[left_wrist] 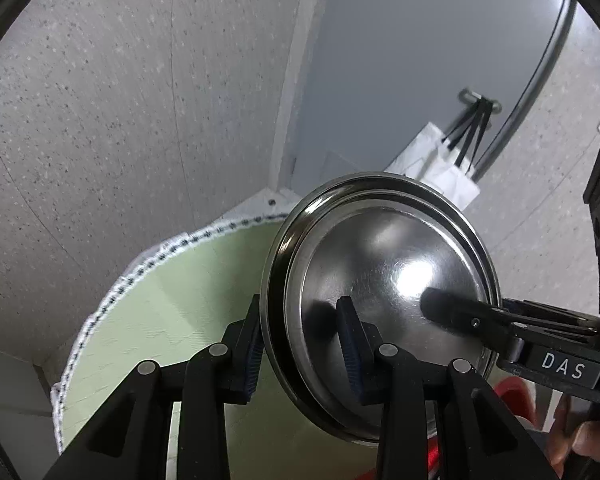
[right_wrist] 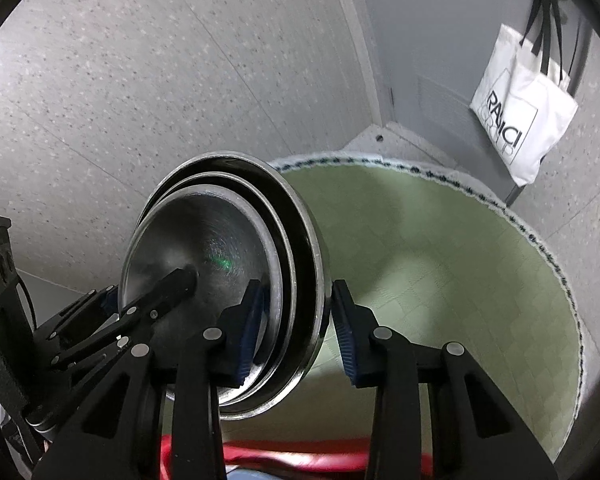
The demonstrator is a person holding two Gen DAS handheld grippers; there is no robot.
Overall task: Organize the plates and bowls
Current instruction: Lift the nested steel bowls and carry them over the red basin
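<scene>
I've got both grippers, left gripper (left_wrist: 300,344) and right gripper (right_wrist: 298,332), clamped on the nested round steel plates (right_wrist: 236,280), held edge-up above the green mat (right_wrist: 440,280); inner plates could slide out.

Nested steel plates (right_wrist: 220,280) held on edge, above green mat (right_wrist: 440,280).

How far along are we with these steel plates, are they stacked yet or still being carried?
Done: three nested steel plates already sit together as one stack. In hand: both grippers clamp its rim on edge, left gripper and right gripper, lifted above the green mat. Left: setting the stack down; no shelf or rack shows, and neither view shows any bowls.
</scene>
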